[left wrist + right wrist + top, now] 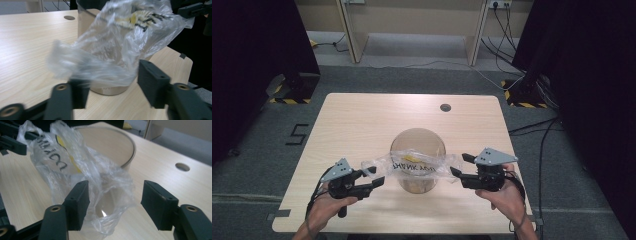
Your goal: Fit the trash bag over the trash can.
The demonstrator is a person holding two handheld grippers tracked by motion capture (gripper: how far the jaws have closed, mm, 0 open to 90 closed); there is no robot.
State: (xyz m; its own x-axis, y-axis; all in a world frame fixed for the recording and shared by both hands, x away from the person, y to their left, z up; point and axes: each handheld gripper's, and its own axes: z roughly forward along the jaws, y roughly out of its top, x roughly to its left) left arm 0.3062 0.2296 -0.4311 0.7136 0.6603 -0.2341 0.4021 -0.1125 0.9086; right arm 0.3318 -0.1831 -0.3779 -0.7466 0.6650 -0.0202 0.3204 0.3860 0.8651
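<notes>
Both hand-held grippers are standing wide at the plastic bag [419,167].
You're draping it over the clear cylindrical container [418,150]; its print is blurring, the left hand-held gripper [373,176] and right hand-held gripper [460,165] pinching nothing.

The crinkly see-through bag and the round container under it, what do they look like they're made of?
The crinkly see-through bag with black lettering looks like thin glossy plastic film: it wrinkles, shines and shows the container through it. The round tan container seems to be cardboard or thin wood, matte, with a thin dark rim; which one can't be told.
</notes>
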